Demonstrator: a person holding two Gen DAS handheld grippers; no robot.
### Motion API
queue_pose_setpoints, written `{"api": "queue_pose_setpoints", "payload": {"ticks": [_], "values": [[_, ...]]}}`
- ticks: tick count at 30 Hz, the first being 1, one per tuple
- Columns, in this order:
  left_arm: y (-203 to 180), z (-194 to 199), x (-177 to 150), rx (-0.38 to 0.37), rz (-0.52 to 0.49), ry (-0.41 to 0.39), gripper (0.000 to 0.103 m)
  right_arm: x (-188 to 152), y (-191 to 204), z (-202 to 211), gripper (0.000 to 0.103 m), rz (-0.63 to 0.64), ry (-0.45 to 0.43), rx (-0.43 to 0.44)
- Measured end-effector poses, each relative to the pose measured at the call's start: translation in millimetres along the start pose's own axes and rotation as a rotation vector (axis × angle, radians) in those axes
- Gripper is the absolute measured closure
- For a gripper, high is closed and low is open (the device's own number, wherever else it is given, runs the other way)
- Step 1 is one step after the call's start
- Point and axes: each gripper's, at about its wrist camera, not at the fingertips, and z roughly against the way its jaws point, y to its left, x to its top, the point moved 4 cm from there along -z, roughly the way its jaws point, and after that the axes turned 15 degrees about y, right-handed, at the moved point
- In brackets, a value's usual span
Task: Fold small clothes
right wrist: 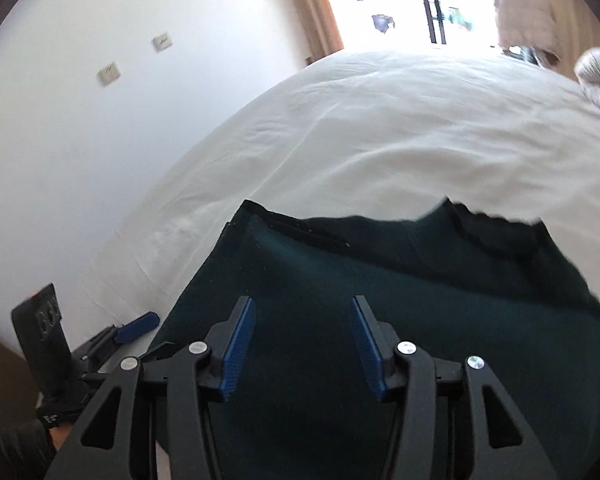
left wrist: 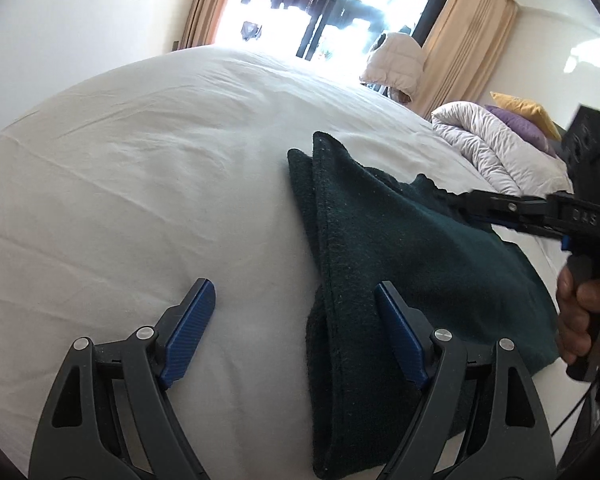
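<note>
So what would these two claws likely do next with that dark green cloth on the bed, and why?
Probably the left gripper closes on the dark green cloth's near folded edge. Its jaws stand open astride that edge, and the right gripper hovers open above the cloth, holding nothing.

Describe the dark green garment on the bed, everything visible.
The dark green garment looks like thick, felt-like wool with a stitched hem along its folded edge. It lies folded in layers on the white bedsheet, one corner pointing toward the window. Neither gripper holds it: the left gripper straddles its hemmed edge, jaws open; the right gripper hovers open above it.
</note>
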Motion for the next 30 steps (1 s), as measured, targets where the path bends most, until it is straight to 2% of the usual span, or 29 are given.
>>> {"api": "queue_pose_setpoints", "payload": {"ticks": [4,8,10,12,13,14,15,16,17,18,21,30], "values": [[4,3,-1,-0.029,0.010,-0.028,0.021,34,16,-27,0.050,0.144,0.069,-0.092],[5,2,-1,-0.026,0.015,-0.030,0.021,52,26,-60,0.050,0.196,0.144,-0.101],[4,3,-3,-0.027,0.015,-0.036,0.021,55,32,-72,0.047,0.245,0.164,-0.138],[5,4,-4,-0.035,0.020,-0.042,0.021,58,34,-80,0.040,0.278,0.162,-0.144],[6,4,-4,-0.037,0.022,-0.044,0.021,59,33,-83,0.040,0.281,0.163,-0.143],[6,4,-3,-0.038,0.023,-0.046,0.021,60,32,-85,0.044,0.274,0.162,-0.132],[6,4,-3,-0.037,0.023,-0.048,0.021,61,31,-86,0.060,0.263,0.161,-0.125],[6,4,-4,-0.038,0.023,-0.050,0.021,62,31,-87,0.066,0.259,0.157,-0.146],[6,5,-3,-0.040,0.026,-0.054,0.021,63,32,-89,0.081,0.262,0.150,-0.177],[7,6,-4,-0.045,0.030,-0.058,0.021,63,33,-92,0.090,0.265,0.151,-0.192],[10,9,-3,-0.061,0.047,-0.068,0.021,67,38,-97,0.093,0.286,0.135,-0.232],[7,10,-1,-0.057,0.047,-0.076,0.021,86,44,-100,0.098,0.248,0.071,-0.258]]}}
